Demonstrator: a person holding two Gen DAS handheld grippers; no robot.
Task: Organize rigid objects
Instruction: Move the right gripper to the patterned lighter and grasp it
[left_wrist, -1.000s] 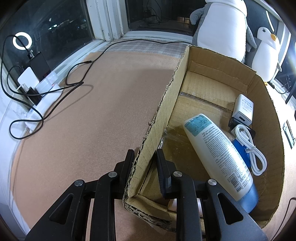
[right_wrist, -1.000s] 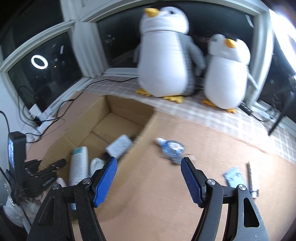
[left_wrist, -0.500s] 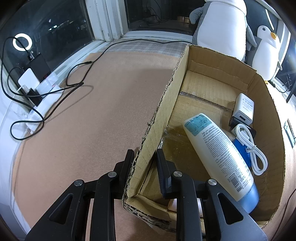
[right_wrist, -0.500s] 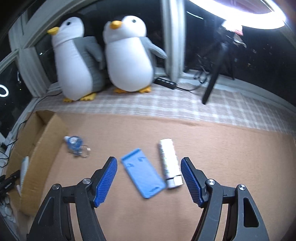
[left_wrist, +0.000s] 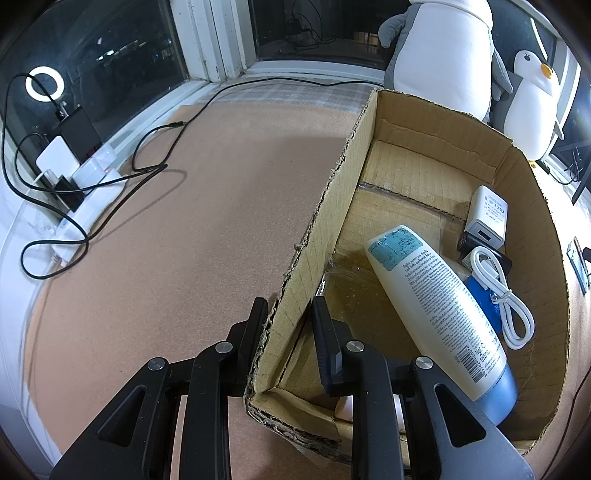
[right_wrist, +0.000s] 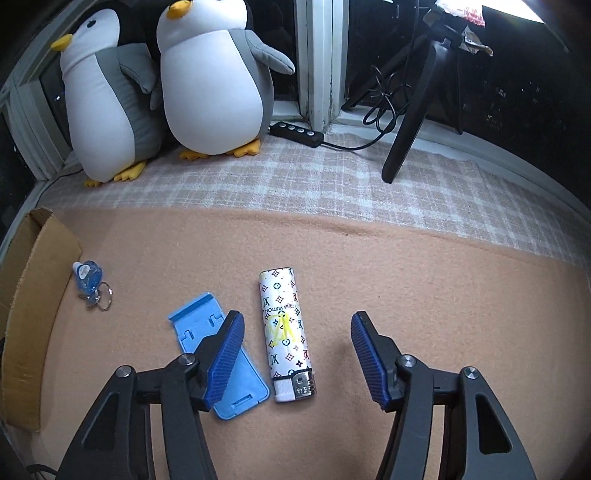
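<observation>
- The right gripper (right_wrist: 295, 332), with blue ribbed pads, hangs over the white patterned lighter (right_wrist: 286, 334) lying flat on the tan felt mat (right_wrist: 424, 295); its jaws are closing, the lighter lies between them but nearer the left pad, and neither pad touches it yet; if the closing goes on off-centre, one pad probably meets the lighter first and shoves it sideways instead of pinching it
- The flat light-blue plastic phone stand (right_wrist: 210, 332) lies just beside the lighter, partly under the left pad; that pad could land on the stand, trapping or dragging it along, or ride up on it and miss the lighter
- The lighter looks smooth and rounded; a pinch set too high on its sides may let it squirt out or roll
- The left gripper (left_wrist: 286, 321), black-fingered, is clamped narrow on the near side wall of the brown cardboard box (left_wrist: 325, 229), one finger outside and one inside; the wall is thin and ragged, so a tug could bend or tear it and shift the box
- The white bottle with a blue cap (left_wrist: 439, 314) and the coiled white cable (left_wrist: 498, 295) already fill the near end of the box; a lighter dropped there could bounce off; the far end is bare
- The small blue keyring bottle (right_wrist: 88, 275) lies close to the box, not yet in it
</observation>
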